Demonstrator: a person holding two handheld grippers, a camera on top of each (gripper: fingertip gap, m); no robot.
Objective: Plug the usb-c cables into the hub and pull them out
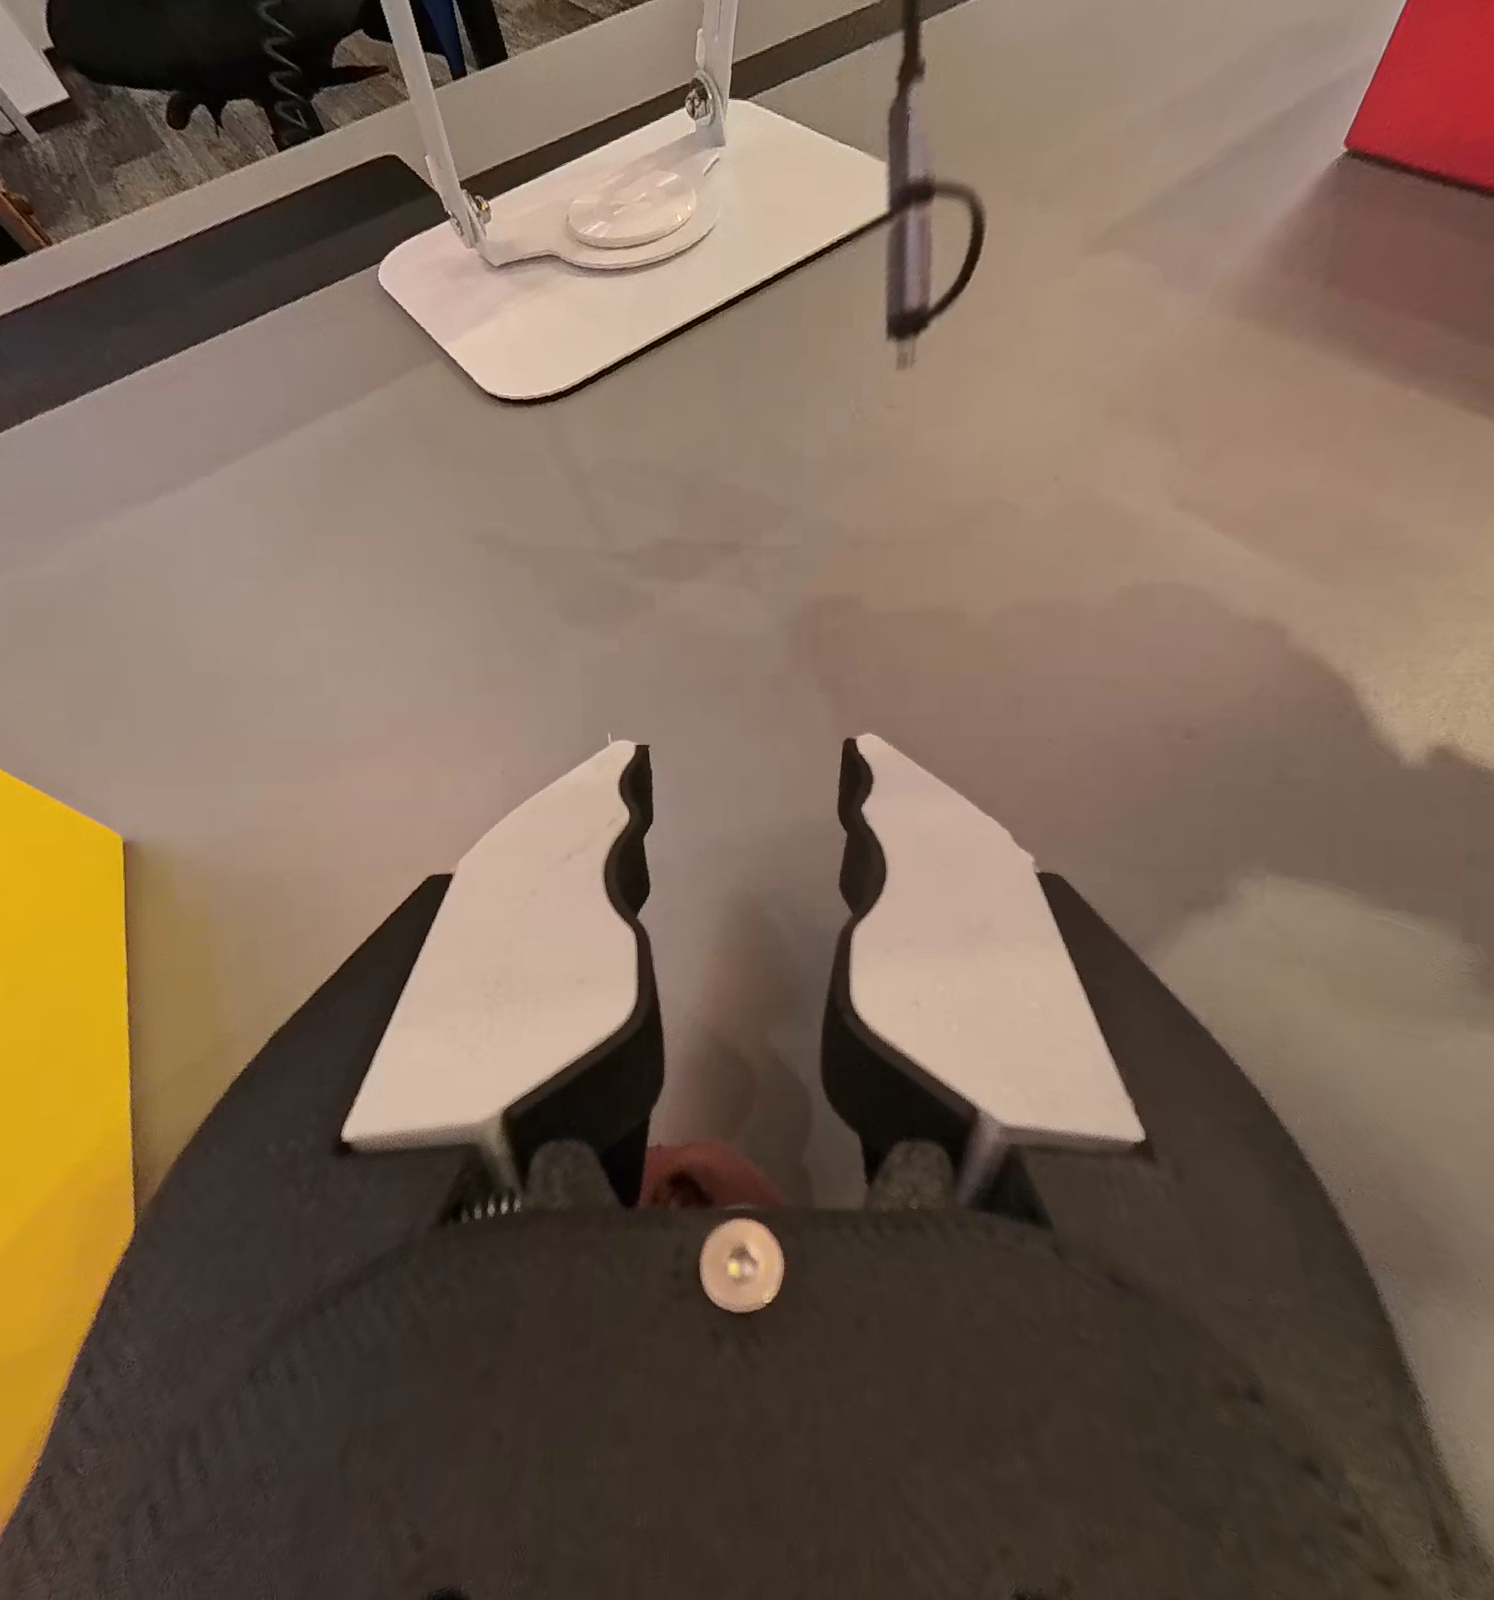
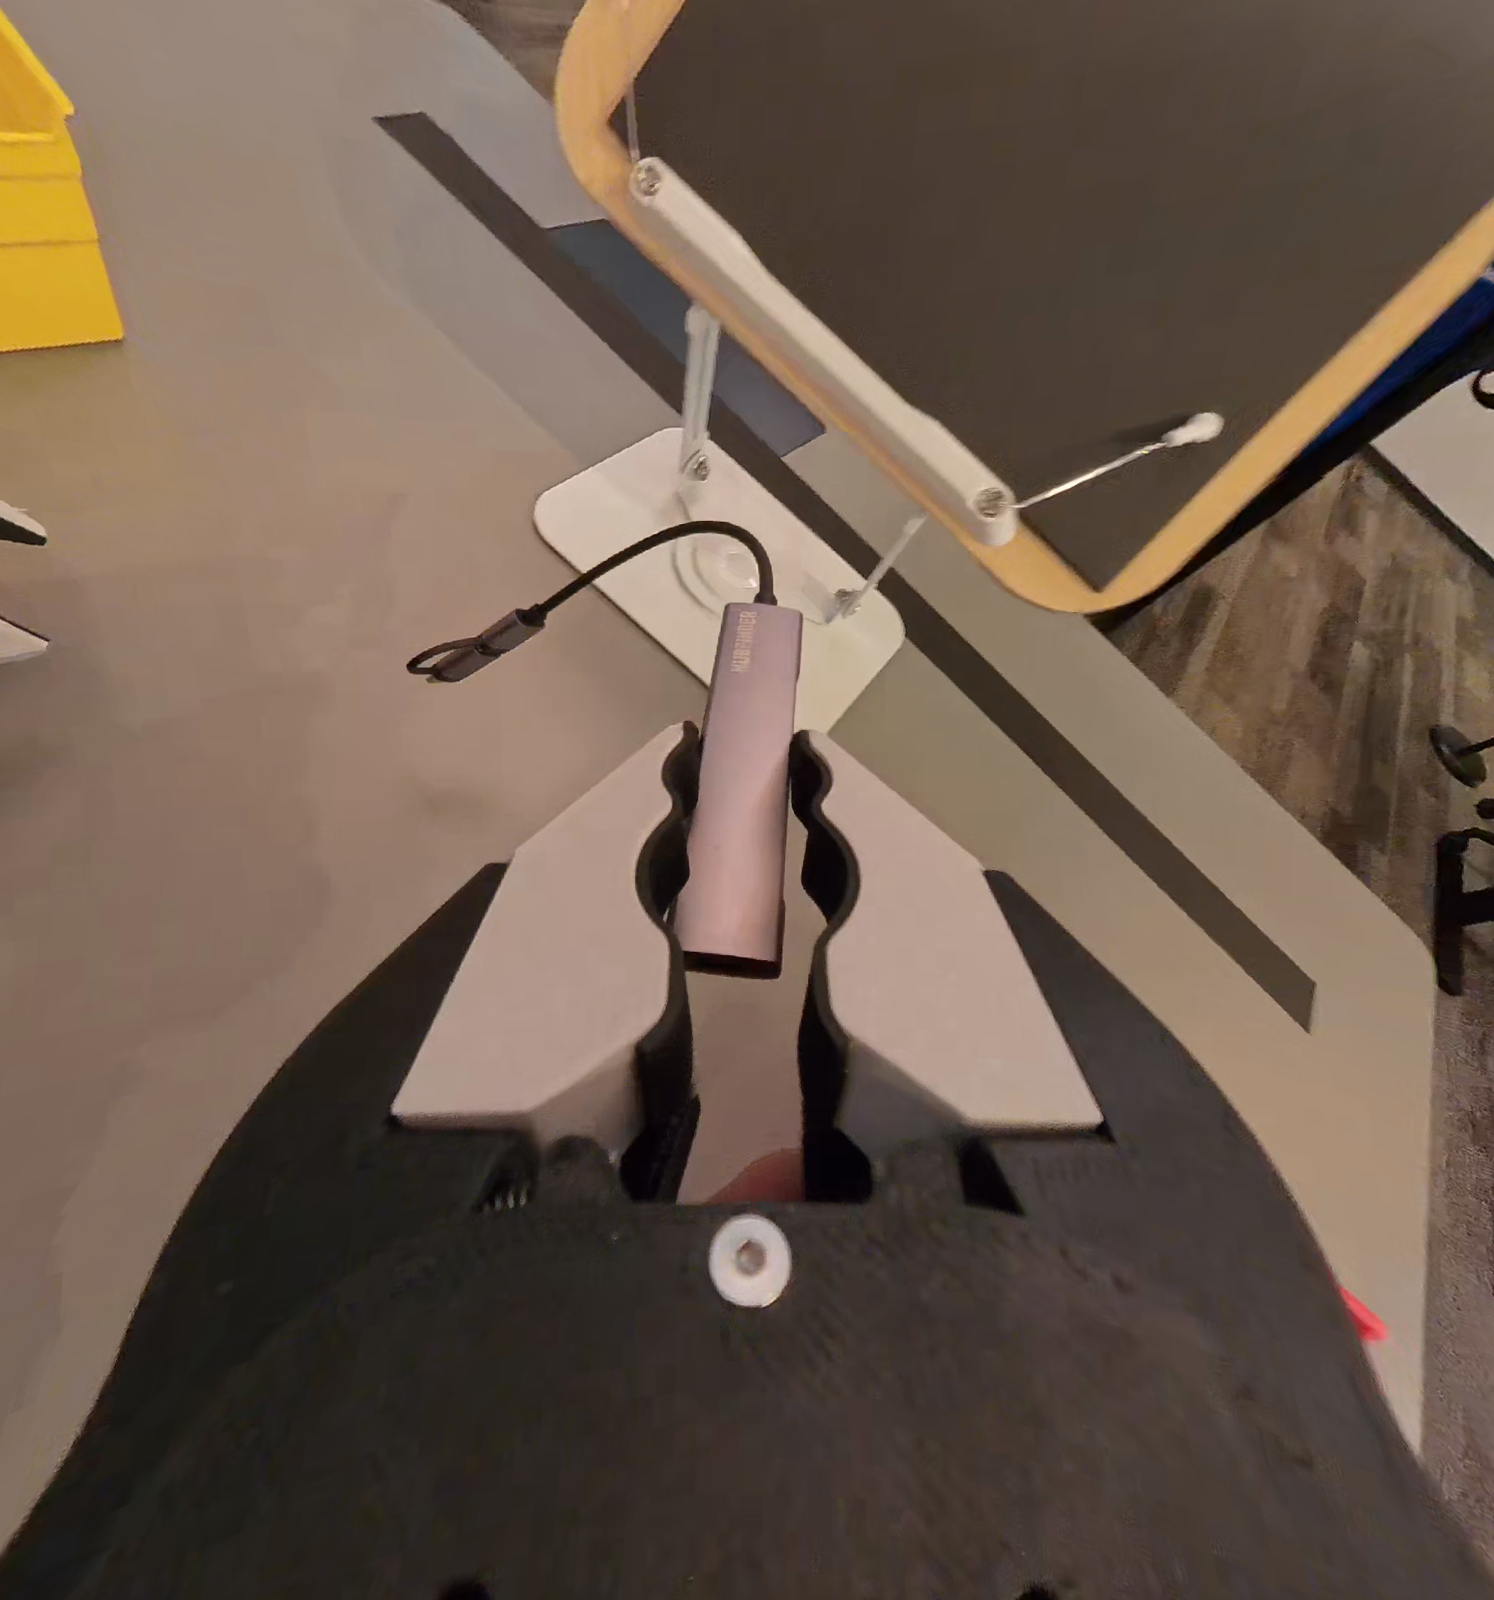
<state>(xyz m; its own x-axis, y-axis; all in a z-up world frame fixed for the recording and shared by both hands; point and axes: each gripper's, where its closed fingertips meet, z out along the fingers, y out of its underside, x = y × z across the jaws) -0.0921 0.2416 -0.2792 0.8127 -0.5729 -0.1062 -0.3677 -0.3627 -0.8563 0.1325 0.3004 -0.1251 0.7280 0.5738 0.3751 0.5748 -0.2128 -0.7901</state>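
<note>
Between right gripper fingers, hub clamped, ports hidden, left gripper fingers apart

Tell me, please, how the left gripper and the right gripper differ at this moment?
The left gripper is open with nothing between its fingers; the right gripper is shut on the grey hub. The left points at bare table; the right points toward the white stand base. Both share white fingers with wavy black pads.

- My right gripper holds the hub above the table.
- Behind it sits the stand base.
- My left gripper hangs left of it.
</note>
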